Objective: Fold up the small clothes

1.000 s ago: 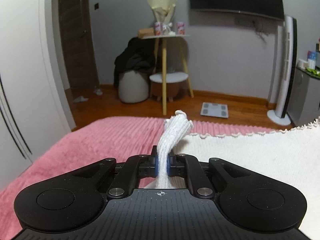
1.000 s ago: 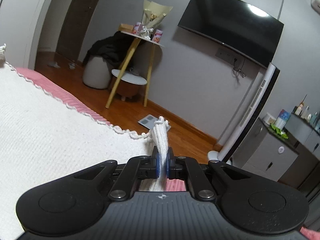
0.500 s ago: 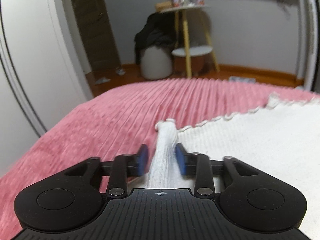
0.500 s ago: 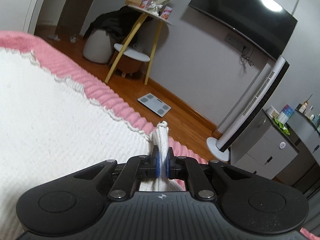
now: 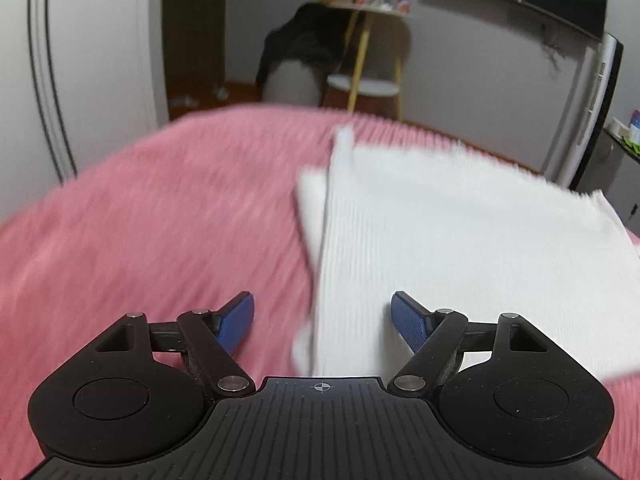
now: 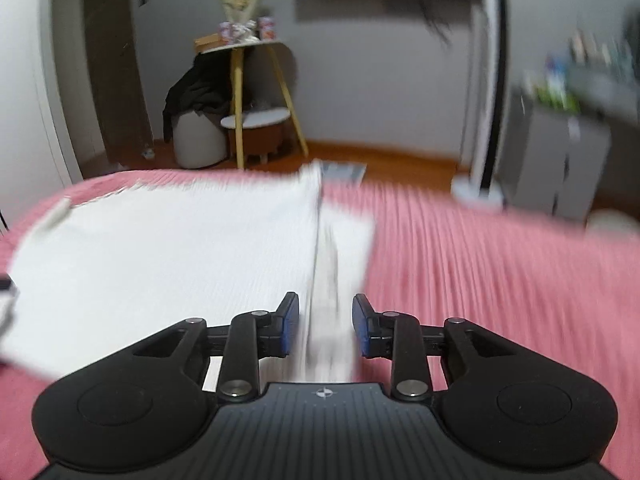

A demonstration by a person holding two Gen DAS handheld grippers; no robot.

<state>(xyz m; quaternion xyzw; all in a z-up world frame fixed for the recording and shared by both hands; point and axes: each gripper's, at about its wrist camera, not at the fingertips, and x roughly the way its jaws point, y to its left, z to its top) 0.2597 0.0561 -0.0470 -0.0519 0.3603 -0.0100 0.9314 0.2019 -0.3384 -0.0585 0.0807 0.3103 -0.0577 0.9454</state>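
Observation:
A white ribbed garment (image 5: 460, 240) lies flat on the pink bedspread (image 5: 152, 224), folded over so a lower layer shows along its left edge. My left gripper (image 5: 323, 316) is wide open above the garment's near left edge, holding nothing. In the right wrist view the same garment (image 6: 180, 248) lies on the bedspread (image 6: 500, 264). My right gripper (image 6: 325, 322) is open over its near right edge, with the edge strip between the blue pads, not gripped. Both views are motion-blurred.
Beyond the bed's far edge is a wooden floor with a tall yellow-legged stand (image 6: 244, 92), a round stool with dark clothes (image 6: 196, 136), a white tower fan (image 6: 484, 92), a grey cabinet (image 6: 560, 160) and a floor scale (image 6: 344, 170).
Both grippers have let go of the garment corners and opened. The garment now lies flat on the bed. Both grippers have pulled back toward the near edge.

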